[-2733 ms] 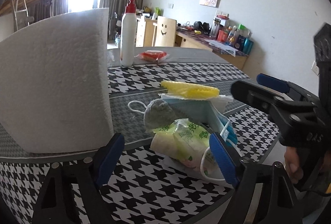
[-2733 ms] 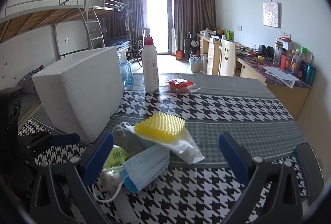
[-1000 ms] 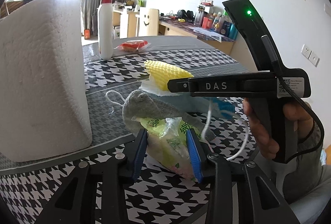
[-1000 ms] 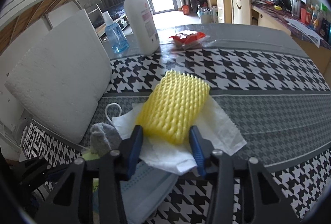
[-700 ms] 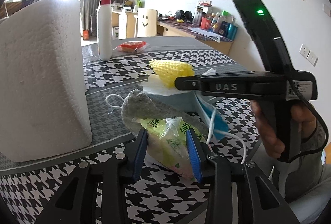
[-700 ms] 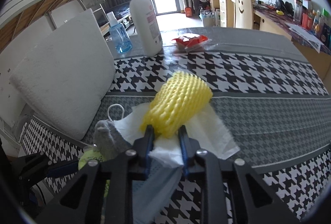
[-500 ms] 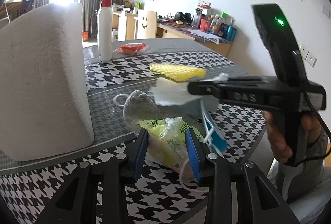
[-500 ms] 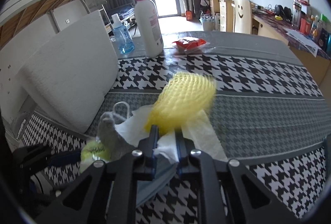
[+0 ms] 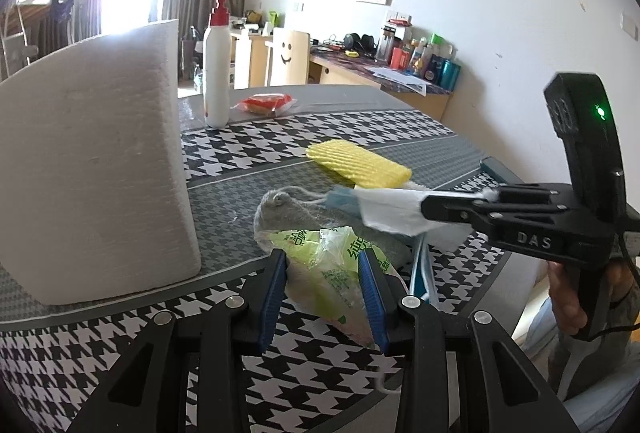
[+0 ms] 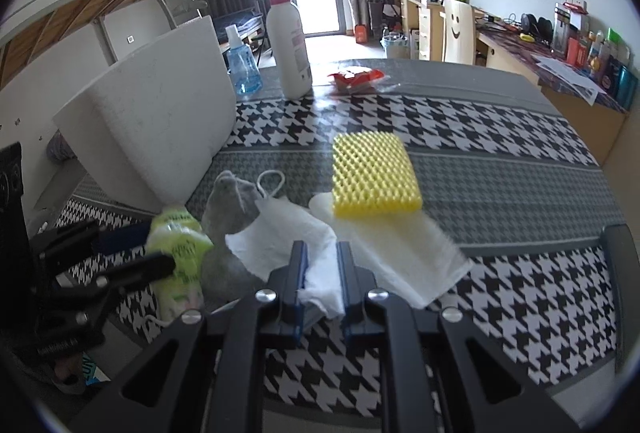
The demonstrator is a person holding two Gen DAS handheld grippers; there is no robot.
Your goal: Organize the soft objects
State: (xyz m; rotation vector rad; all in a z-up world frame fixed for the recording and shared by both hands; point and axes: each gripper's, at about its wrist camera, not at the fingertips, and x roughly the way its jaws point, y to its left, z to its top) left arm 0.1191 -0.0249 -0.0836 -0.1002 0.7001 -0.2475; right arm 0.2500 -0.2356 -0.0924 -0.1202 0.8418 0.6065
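The right hand-held gripper (image 10: 322, 283) has just been closing and is now clamped on the white tissue (image 10: 288, 245), low in the frame's centre. The yellow sponge (image 10: 374, 175) lies flat on the bench (image 10: 500, 201) just beyond and slightly right, its long axis pointing away. The left hand-held gripper (image 9: 324, 293) is clamped on the green packet (image 9: 328, 269) at lower centre, under the grey sock (image 9: 280, 213).

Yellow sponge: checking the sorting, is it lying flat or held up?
Flat. The yellow sponge lies on the table, clear of both grippers.
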